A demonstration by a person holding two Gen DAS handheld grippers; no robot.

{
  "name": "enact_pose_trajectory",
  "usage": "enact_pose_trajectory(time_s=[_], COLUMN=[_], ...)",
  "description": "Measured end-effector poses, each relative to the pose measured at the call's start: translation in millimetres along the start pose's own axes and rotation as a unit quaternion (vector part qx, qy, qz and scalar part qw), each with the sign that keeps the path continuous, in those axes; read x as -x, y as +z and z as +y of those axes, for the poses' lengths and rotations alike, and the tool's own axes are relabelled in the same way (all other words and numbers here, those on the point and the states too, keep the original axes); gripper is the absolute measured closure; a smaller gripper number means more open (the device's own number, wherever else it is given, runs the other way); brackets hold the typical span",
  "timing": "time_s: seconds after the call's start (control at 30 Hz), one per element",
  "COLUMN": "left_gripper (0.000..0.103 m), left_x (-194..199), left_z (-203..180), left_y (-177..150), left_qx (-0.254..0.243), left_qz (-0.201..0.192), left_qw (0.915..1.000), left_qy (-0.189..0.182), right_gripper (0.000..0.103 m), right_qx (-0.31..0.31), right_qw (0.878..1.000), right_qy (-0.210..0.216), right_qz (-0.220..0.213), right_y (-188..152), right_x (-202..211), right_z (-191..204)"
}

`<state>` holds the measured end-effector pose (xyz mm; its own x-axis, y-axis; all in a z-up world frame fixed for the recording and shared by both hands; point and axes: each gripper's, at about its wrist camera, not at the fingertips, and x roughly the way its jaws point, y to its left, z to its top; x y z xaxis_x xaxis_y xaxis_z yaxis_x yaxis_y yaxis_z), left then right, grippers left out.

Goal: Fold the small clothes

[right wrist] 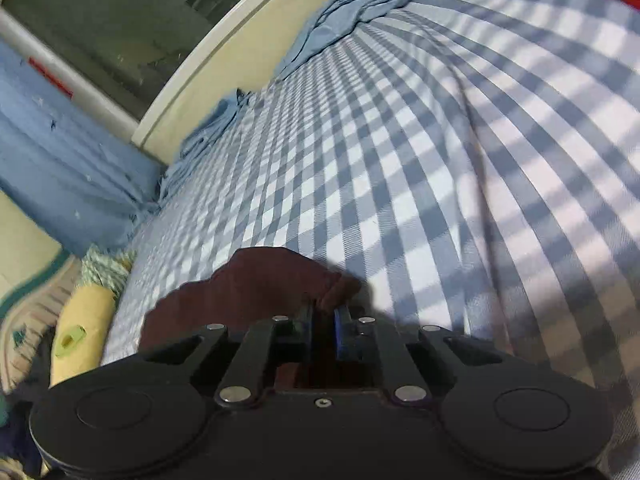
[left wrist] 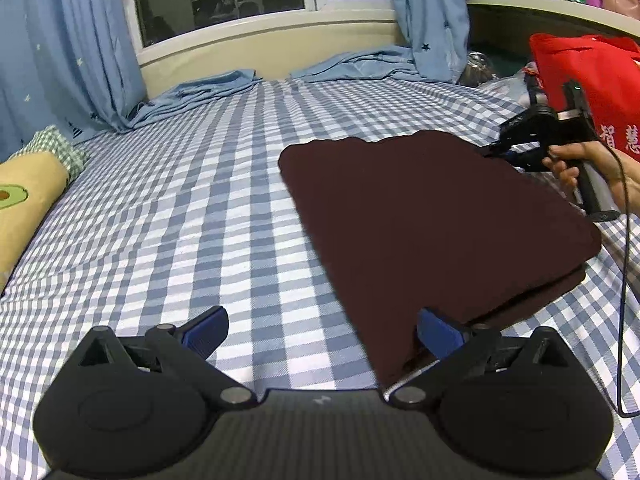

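Note:
A dark maroon garment (left wrist: pixel 420 220) lies folded flat on the blue-and-white checked bed sheet (left wrist: pixel 180 200), right of centre in the left wrist view. My left gripper (left wrist: pixel 322 332) hangs open just above the sheet. Its right finger (left wrist: pixel 440 332) sits at the garment's near edge and its left finger (left wrist: pixel 204 332) is over bare sheet. At the garment's far right corner a hand (left wrist: pixel 580 164) holds my right gripper (left wrist: pixel 516 148). In the right wrist view that gripper (right wrist: pixel 324 314) has its jaws nearly together, pinching a bunched corner of the maroon garment (right wrist: pixel 248 288).
A yellow avocado-print pillow (left wrist: pixel 28 196) lies at the bed's left edge. Blue star curtains (left wrist: pixel 60 60) pool on the far side below the window sill (left wrist: pixel 260 40). A red bag (left wrist: pixel 592 80) stands at the right, and a black cable (left wrist: pixel 624 280) hangs from the right hand.

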<state>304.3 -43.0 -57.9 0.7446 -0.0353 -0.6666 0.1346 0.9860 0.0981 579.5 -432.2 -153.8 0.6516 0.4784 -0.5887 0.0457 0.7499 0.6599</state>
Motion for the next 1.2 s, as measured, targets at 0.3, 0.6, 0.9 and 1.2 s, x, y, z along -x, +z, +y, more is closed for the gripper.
enact_pose_trajectory(time_s=[0.3, 0.6, 0.9, 1.2], left_gripper=[0.001, 0.001, 0.001, 0.001], left_x=[15, 50, 79, 89], left_z=[18, 29, 52, 74], left_y=[-10, -30, -45, -59], left_qx=[0.030, 0.056, 0.078, 0.094], left_qz=[0.004, -0.001, -0.013, -0.012], left_qw=[0.9996, 0.9984, 0.9968, 0.9954], left_qy=[0.001, -0.008, 0.009, 0.014], right_gripper=[0.060, 0.069, 0.070, 0.070], right_qx=[0.073, 0.039, 0.107, 0.202], right_qw=[0.985, 0.991, 0.979, 0.973], right_qy=[0.154, 0.114, 0.170, 0.113], right_qz=[-0.009, 0.049, 0.017, -0.007], right_y=[-54, -146, -199, -292], right_x=[125, 129, 153, 108], right_z=[37, 15, 85, 151])
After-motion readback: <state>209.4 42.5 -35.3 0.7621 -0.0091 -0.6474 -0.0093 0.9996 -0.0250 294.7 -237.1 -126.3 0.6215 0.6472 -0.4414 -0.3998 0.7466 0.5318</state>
